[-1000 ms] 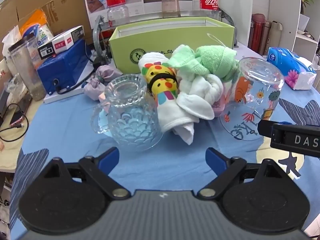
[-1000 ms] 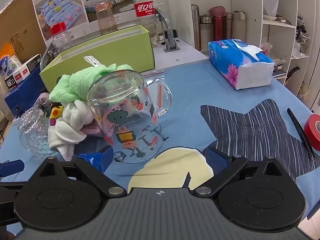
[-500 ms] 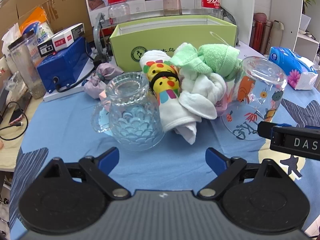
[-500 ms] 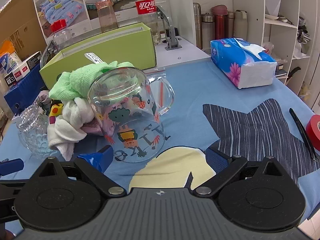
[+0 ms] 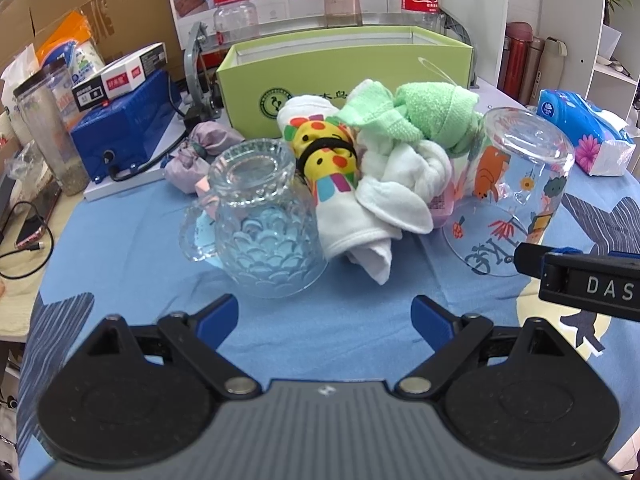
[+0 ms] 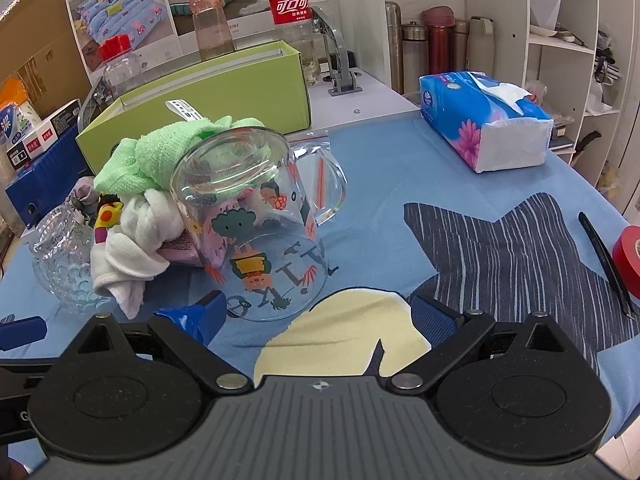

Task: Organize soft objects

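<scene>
A pile of soft things lies on the blue cloth: a green towel (image 5: 424,114), a white knotted cloth (image 5: 404,184), a rolled white cloth with a yellow print and black band (image 5: 334,168), and a lilac pouch (image 5: 200,152). The pile also shows in the right wrist view (image 6: 160,152). My left gripper (image 5: 325,316) is open and empty, a short way in front of the pile. My right gripper (image 6: 316,314) is open and empty, just before the printed glass mug (image 6: 252,224); one of its fingers (image 5: 576,272) shows at the right of the left wrist view.
An upturned patterned glass mug (image 5: 260,224) stands left of the pile, the printed mug (image 5: 516,196) right of it. A green box (image 5: 344,68) stands behind. A tissue pack (image 6: 484,120), black tweezers (image 6: 604,256) and red tape (image 6: 628,256) lie to the right. Clutter lines the left edge.
Both grippers have drawn back and risen slightly, so the pile and mugs sit a little farther off. Nothing on the table has moved.
</scene>
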